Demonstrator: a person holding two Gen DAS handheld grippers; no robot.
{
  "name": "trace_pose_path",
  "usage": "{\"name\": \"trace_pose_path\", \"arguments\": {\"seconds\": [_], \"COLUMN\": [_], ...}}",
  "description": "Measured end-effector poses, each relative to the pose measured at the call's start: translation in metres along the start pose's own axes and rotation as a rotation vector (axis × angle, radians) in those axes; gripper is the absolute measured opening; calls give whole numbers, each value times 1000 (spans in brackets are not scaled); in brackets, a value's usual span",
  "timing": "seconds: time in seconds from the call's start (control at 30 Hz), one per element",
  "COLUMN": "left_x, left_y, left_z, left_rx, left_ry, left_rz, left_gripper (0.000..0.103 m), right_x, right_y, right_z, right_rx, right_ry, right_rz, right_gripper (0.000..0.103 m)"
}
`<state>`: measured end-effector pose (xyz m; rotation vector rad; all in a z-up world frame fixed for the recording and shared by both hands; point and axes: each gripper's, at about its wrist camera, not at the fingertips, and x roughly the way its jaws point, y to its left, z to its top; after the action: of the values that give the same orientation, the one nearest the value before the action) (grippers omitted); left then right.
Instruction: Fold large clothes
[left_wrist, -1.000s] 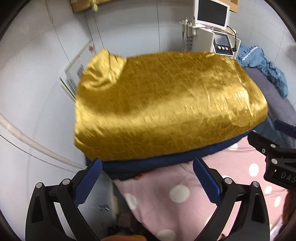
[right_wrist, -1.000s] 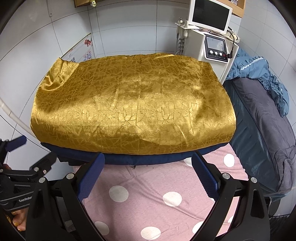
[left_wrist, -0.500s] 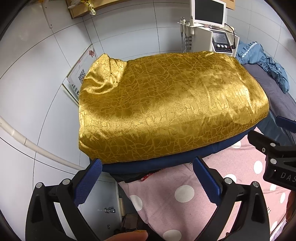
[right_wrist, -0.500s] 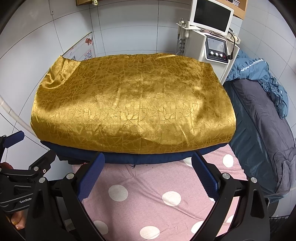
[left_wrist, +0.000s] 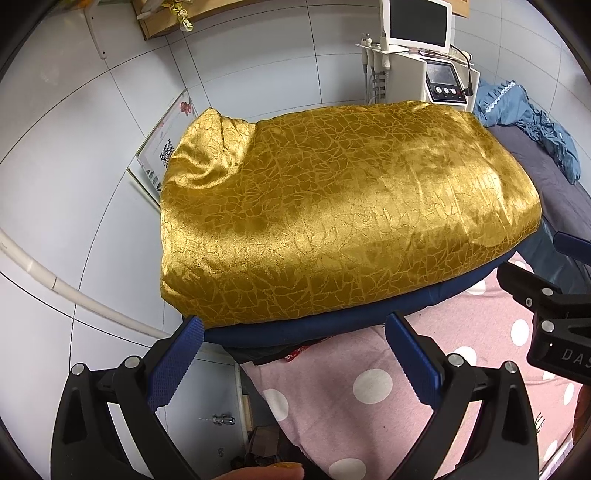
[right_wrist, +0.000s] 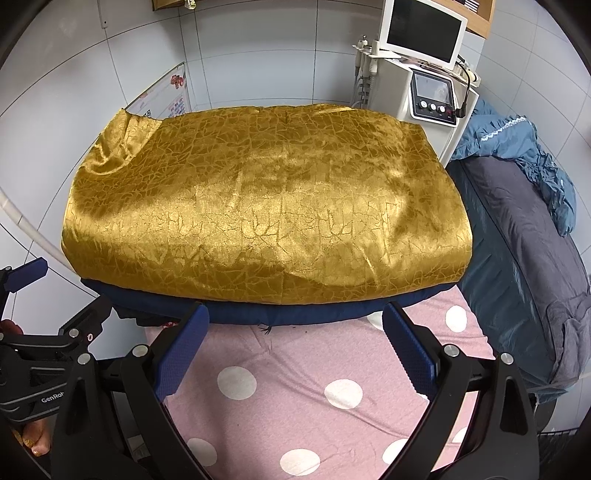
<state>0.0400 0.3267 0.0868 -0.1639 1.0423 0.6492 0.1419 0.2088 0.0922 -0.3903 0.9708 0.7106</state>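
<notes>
A: White tiled walls (right_wrist: 277, 55), bed with pink polka-dot sheet (right_wrist: 314, 369) in front. Gold cloth (right_wrist: 266, 206) lies spread flat over a navy pad (right_wrist: 295, 314) at the far end of the bed. Grey-blue bedding (right_wrist: 517, 240) sits to the right, white machine with a screen (right_wrist: 424, 74) behind.

B: Change vs half a second ago?

A: Cloth hasn't moved. Left camera has tilted up a bit: more wall and shelf (left_wrist: 166, 18) show. Right view is nearly the same.

B: Grippers?

A: Left gripper (left_wrist: 293, 360) has jaws wide apart, empty, hovering short of the near left corner of the cloth. Right gripper (right_wrist: 295, 347) is the same: spread, holding nothing, just short of the near edge, over the sheet.

B: Anything small?

A: Fingertip (left_wrist: 266, 472) at the bottom of the left view.
</notes>
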Motion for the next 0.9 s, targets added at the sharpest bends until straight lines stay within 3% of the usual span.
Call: {"name": "trace_pose_path", "arguments": {"seconds": [0.7, 0.9], "left_x": [0, -8], "left_y": [0, 3], "left_z": [0, -3], "left_rx": [2, -31], "left_ry": [0, -79], "left_rz": [-10, -51], "left_gripper": [97, 97], "right_x": [0, 0], "right_y": [2, 2], "right_z": [2, 2], "right_rx": [0, 1], "right_ry": [-2, 0], "right_rz": [0, -5], "right_gripper": [94, 94]}}
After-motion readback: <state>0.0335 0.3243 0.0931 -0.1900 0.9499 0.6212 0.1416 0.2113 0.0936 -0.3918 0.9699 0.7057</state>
